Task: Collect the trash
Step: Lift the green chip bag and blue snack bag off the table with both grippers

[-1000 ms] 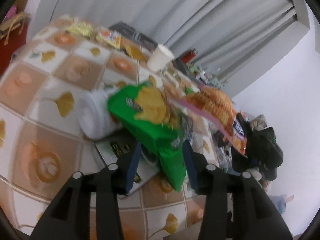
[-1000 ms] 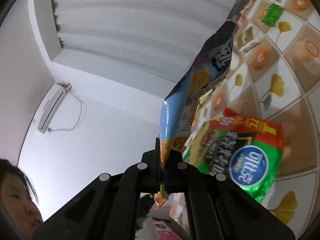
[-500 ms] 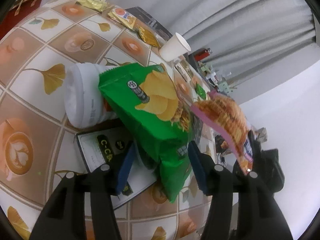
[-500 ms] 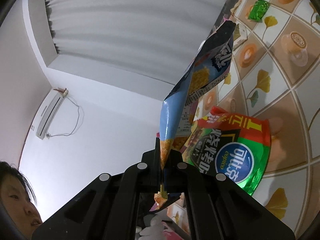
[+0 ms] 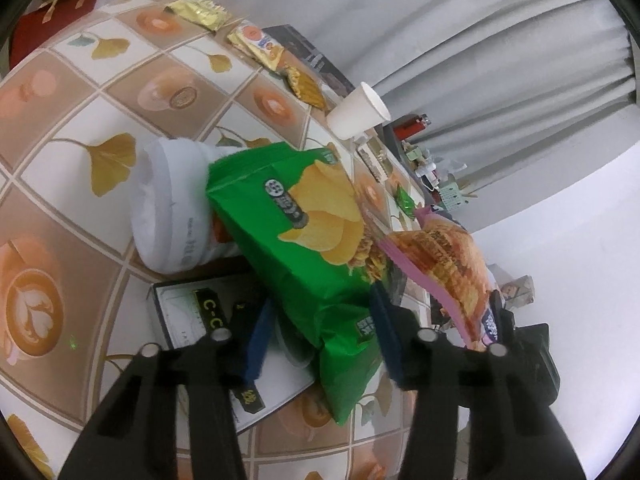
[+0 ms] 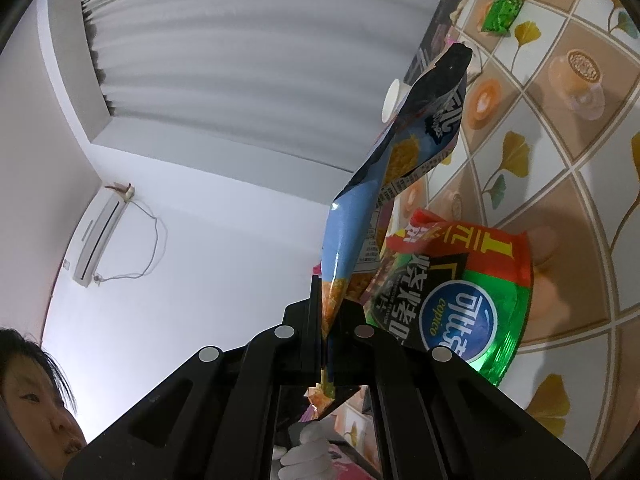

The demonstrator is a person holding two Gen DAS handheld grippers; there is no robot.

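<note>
**Left jaws narrow around the green bag, right keeps its pinch**

My left gripper (image 5: 324, 328) has the green chip bag (image 5: 304, 248) between its blue fingers (image 5: 260, 334). The jaws have just been closing after a brief widening half a second back; I cannot tell whether the pads press the foil yet. A second ago the view was blurred and the bag sat higher in it; now the picture is sharp and steady. The bag lies tilted on the tiled table (image 5: 80, 120), leaning on a white tub (image 5: 172, 208) and over a flat black-and-white box (image 5: 192, 312). A paper cup (image 5: 356, 114) stands further back.

My right gripper (image 6: 326, 320) is clamped flat on the blue snack bag (image 6: 392, 168), which sticks up from the jaws just as it did a second ago. The red-and-green bag (image 6: 460, 292) lies just beside it. A gloved hand (image 6: 308, 452) shows below the gripper.
</note>
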